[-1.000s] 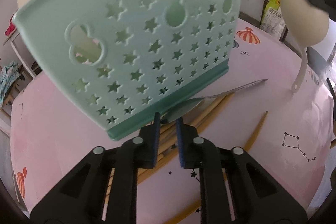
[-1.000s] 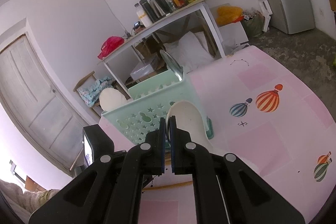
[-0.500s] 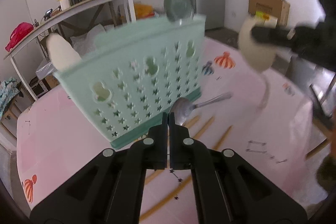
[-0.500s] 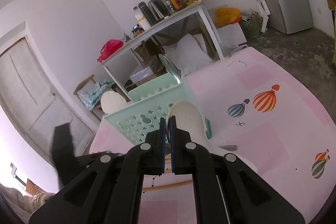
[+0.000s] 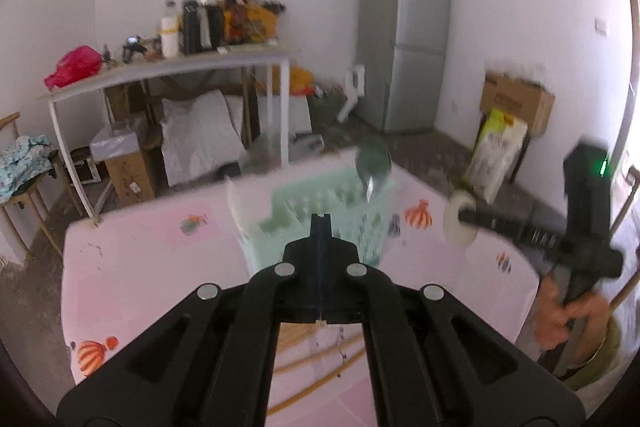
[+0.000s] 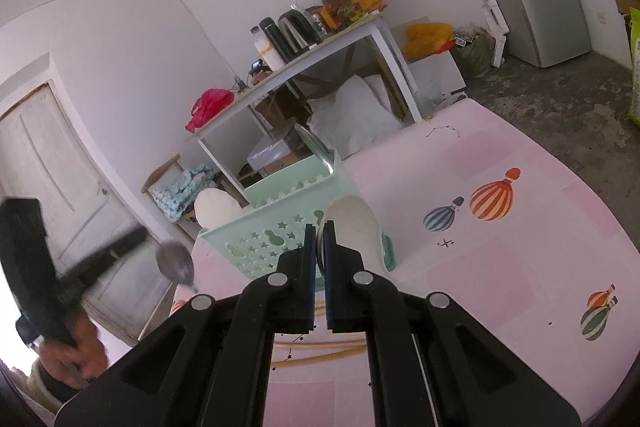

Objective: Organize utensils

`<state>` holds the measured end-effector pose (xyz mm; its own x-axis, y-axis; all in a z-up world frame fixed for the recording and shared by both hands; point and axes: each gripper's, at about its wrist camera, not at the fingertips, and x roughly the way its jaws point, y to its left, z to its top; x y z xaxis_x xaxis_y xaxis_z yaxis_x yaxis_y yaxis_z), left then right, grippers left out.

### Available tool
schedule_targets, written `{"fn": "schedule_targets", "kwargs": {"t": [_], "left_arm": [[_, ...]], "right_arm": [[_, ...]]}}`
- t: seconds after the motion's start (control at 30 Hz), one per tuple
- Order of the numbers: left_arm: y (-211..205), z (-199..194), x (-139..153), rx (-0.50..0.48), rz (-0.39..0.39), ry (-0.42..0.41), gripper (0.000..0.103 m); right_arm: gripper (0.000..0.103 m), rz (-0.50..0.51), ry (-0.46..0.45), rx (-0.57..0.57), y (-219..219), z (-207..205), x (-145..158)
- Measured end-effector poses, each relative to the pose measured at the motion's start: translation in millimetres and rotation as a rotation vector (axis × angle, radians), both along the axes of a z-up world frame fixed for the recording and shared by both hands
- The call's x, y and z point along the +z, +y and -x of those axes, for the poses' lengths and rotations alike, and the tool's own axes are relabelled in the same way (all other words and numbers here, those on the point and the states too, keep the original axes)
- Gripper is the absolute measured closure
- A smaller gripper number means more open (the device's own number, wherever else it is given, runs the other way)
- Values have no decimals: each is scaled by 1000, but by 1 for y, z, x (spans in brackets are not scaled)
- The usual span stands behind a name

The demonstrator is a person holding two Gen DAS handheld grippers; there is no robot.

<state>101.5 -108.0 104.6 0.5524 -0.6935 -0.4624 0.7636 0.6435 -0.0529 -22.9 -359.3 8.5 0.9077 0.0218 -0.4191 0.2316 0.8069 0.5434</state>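
A mint green basket (image 5: 360,227) (image 6: 272,227) with star holes stands on the pink table. A metal spoon (image 5: 374,163) (image 6: 316,147) and a white spoon (image 6: 216,207) stand upright in it. My left gripper (image 5: 321,223) is shut and raised above the table, in front of the basket. In the right wrist view the left gripper (image 6: 140,235) holds a second metal spoon (image 6: 176,263), bowl hanging down. My right gripper (image 6: 319,239) (image 5: 464,215) is shut on a white ladle (image 6: 352,223) (image 5: 456,231) just in front of the basket.
Wooden chopsticks (image 5: 316,359) (image 6: 320,347) lie on the pink cloth under the grippers. Behind the table stand a white side table (image 5: 180,67) with bottles, a grey fridge (image 5: 404,39) and a cardboard box (image 5: 516,99). A person's hand (image 5: 560,319) grips the right handle.
My left gripper shut on the metal spoon lying by the basket and rose high with it, away from the basket. The right gripper with the white ladle stayed put.
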Motion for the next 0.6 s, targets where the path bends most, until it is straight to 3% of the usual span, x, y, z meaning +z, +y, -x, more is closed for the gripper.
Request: {"fn": "schedule_targets", "kwargs": {"t": [0.13, 0.23, 0.43, 0.6], "left_arm": [[14, -3, 27, 27, 46, -49, 103], [19, -8, 26, 51, 32, -41, 103], [40, -34, -8, 89, 26, 138, 102], [54, -64, -53, 115, 24, 288, 81]], "right_arm": [[99, 0, 0, 0, -1, 0, 1], [99, -3, -2, 6, 1, 0, 1], [99, 7, 5, 13, 2, -2, 2], [99, 6, 14, 20, 2, -7, 1]]}}
